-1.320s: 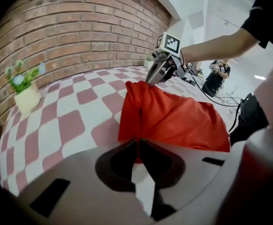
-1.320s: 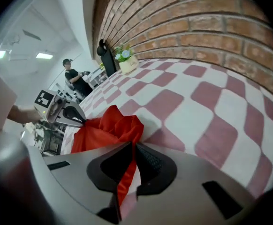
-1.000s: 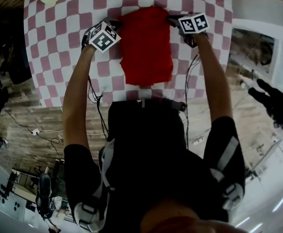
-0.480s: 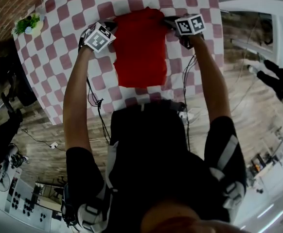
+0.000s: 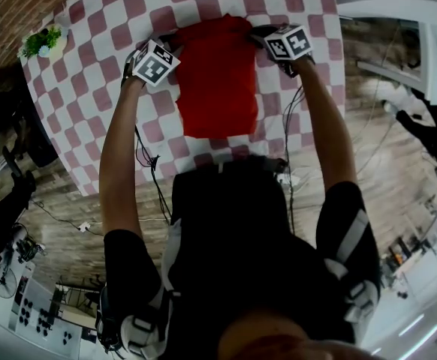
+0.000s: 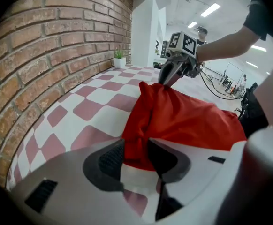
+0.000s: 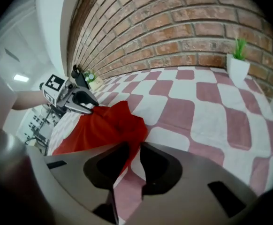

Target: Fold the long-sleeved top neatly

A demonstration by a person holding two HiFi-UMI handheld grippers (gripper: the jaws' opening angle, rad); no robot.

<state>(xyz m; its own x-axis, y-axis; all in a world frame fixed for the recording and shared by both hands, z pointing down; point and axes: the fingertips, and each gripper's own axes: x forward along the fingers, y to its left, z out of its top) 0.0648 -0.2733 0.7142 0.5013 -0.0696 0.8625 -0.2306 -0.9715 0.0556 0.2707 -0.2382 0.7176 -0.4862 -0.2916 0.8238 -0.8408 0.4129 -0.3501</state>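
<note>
The red long-sleeved top [image 5: 217,77] lies folded into a tall rectangle on the pink-and-white checked table [image 5: 106,66]. My left gripper [image 5: 166,42] is at its far left corner and my right gripper [image 5: 257,34] at its far right corner. In the left gripper view my left gripper [image 6: 135,146] has just been opening, with a bunch of red cloth [image 6: 188,118] still between its jaws. In the right gripper view my right gripper [image 7: 134,149] has also just been opening. The top's corner [image 7: 103,125] lies against its left pad, and table shows through the gap.
A small potted plant [image 5: 42,42] stands near the table's far left corner. A brick wall [image 6: 47,46] runs along the table's far side. The person's body fills the near side, and cables hang off the table's near edge.
Both grippers shifted a little across the table with the top's far corners, then stayed put. The head view swung, so the table now sits tilted.
</note>
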